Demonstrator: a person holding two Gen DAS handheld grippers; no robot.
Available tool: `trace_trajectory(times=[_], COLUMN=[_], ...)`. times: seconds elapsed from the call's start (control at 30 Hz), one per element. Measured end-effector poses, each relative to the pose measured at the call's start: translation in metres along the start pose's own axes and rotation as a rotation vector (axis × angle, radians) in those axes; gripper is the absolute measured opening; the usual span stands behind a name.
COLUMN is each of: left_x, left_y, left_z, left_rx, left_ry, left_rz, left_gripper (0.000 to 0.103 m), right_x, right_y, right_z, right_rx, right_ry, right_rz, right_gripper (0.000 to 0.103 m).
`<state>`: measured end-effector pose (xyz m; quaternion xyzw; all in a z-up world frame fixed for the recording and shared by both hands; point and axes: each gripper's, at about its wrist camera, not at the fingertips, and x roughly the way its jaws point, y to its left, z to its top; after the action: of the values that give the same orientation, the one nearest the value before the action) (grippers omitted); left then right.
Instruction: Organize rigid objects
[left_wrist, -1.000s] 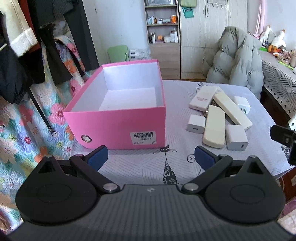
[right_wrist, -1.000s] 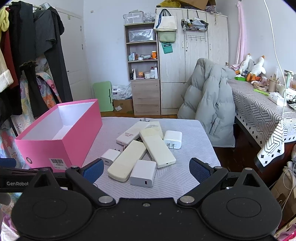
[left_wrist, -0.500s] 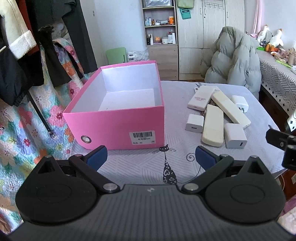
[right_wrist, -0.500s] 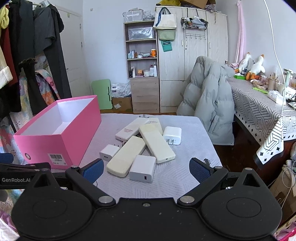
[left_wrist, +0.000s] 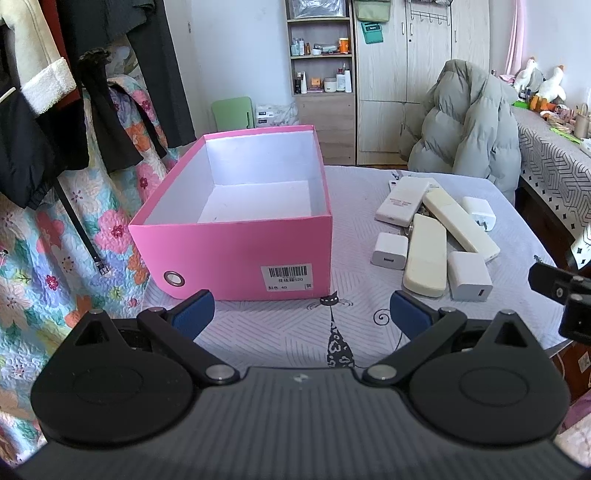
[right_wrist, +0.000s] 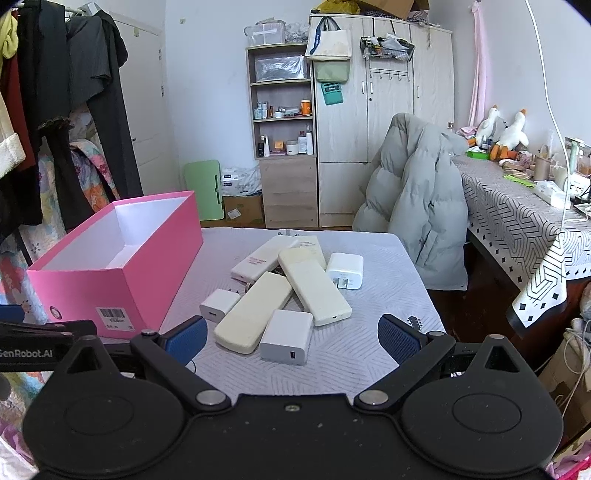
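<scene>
Nearby, one empty pink box (left_wrist: 236, 254), three white chargers (right_wrist: 284, 336), three cream power banks (right_wrist: 253, 317), both grippers' jaws released

The right tool (right_wrist: 290, 336) sits a little higher and further back than a second ago, so the box (right_wrist: 122, 280) and the pile of chargers (right_wrist: 284, 336) lie lower in its view. The left tool (left_wrist: 301, 312) has also drawn back slightly, showing more surface (left_wrist: 354, 229) beyond the box.

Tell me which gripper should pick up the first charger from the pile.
Right, probably. The right gripper is open and faces the pile, the nearest charger almost between its fingers. The left gripper fronts the pink box, pile off to its side.
</scene>
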<state>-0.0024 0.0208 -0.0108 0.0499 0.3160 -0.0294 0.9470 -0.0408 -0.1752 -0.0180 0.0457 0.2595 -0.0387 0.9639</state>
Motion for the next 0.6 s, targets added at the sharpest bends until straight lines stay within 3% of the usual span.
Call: trace_trajectory(times=[0.6], left_x=[-0.0034], left_y=[0.0042], left_z=[-0.0006], left_rx=[-0.01], left_ry=[-0.036], left_rz=[-0.014], left_gripper=[0.103], right_x=[-0.0014], right_y=[0.0018], right_z=[0.0017], right_rx=[-0.001], right_ry=[-0.031], right_rz=[0.012], right_gripper=[0.101])
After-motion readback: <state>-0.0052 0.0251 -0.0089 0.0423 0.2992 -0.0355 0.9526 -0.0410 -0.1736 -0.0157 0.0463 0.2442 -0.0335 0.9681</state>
